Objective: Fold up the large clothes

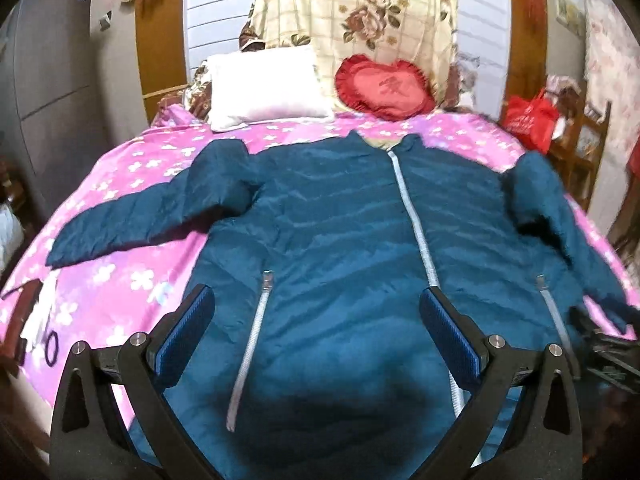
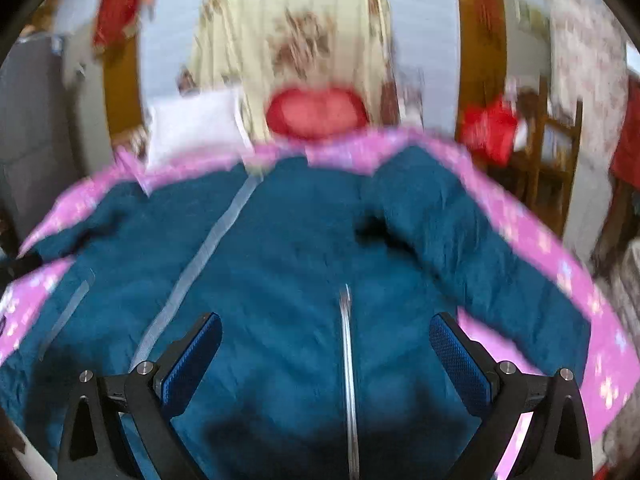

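Across the pink floral bedspread (image 1: pixel 132 184), a teal puffer jacket (image 1: pixel 340 216) (zipped, sleeves outspread), both tongs (image 1: pixel 316 332) (image 2: pixel 326 360) agape, empty.

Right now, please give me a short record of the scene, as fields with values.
garment: teal jacket, front up, zipped
surface: pink floral bedsheet
sleeves: both spread out to the sides
behind collar: white pillow, red heart cushion
left gripper: open, above the hem
right gripper: open, above a pocket zipper
folding: not yet begun
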`<state>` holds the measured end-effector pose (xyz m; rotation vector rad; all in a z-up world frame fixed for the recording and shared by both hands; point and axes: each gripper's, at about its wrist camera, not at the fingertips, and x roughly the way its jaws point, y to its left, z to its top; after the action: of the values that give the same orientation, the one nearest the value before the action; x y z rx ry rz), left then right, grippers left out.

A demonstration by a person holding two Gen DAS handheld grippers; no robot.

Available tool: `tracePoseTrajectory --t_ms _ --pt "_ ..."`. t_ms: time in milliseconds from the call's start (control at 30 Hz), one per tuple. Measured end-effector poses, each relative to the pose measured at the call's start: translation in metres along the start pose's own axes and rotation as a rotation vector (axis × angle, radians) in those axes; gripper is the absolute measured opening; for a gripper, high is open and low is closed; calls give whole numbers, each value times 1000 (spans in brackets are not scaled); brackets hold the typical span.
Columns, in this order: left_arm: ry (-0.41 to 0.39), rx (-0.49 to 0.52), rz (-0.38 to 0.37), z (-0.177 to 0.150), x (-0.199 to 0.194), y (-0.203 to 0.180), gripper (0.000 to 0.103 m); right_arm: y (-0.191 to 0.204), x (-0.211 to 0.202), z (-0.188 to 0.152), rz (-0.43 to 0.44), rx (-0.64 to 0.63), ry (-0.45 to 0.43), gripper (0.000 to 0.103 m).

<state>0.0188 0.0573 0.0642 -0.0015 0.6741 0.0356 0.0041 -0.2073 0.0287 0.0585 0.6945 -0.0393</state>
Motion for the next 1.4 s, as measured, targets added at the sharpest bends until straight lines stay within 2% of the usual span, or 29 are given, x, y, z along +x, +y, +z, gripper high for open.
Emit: tracePoseTrajectory --t_ms 100,200,467,967,1200,1400 --pt "42 -51 4 -2 13 5 103 3 -4 0 -4 -11 -32 103" --pt "82 -102 -42 -10 15 4 103 7 -2 -1 -8 -23 -29 103" --pt "108 -55 -53 -28 11 -13 103 3 10 -9 0 15 16 103" --pt "135 -53 -56 -37 19 -12 103 0 14 -11 -29 32 44 103" --pt "102 -59 -39 -39 16 -10 103 -1 16 -12 -31 32 46 103" --pt "-24 -28 -10 -39 3 -10 103 -1 17 -11 -32 32 47 103"
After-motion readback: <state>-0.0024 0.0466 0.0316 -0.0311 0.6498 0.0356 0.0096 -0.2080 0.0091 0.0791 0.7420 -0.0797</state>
